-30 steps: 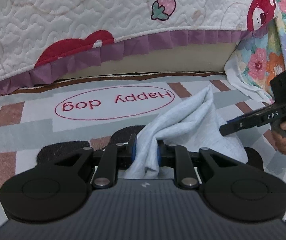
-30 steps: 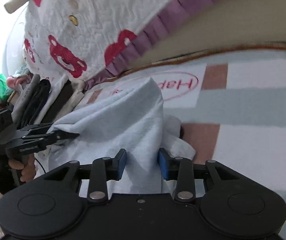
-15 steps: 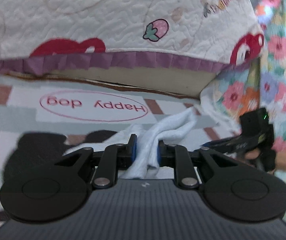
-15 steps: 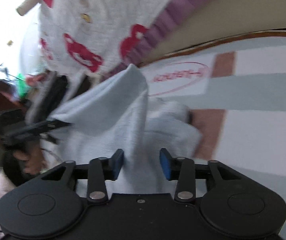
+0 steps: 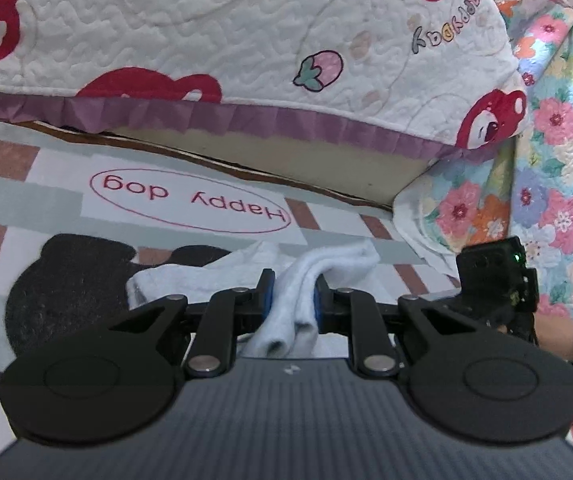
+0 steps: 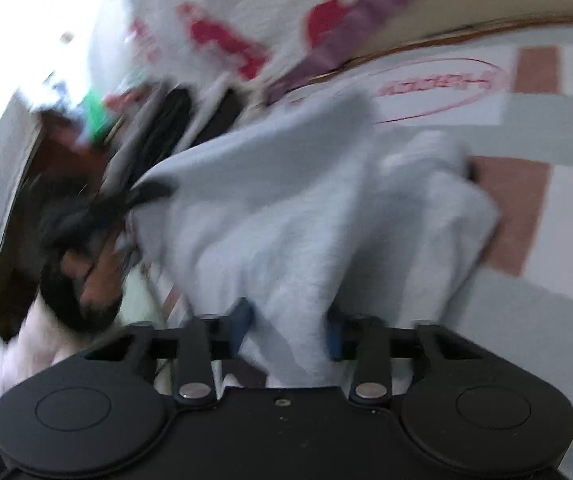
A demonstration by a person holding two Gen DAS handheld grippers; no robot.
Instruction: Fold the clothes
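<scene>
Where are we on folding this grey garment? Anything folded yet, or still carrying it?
No finished fold shows. The light grey garment hangs bunched over the mat, pinched in the left gripper and lying between the right gripper fingers, though blur hides that grip. Spreading and every fold remain.

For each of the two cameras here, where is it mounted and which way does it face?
Left wrist: sits on the left gripper, facing along the rug toward the quilt; shows its own fingers pinching the pale garment, plus the right gripper's body at right.
Right wrist: sits on the right gripper, blurred, facing across the garment toward the person's left hand.
Shared: garment, rug lettering, quilt.
</scene>
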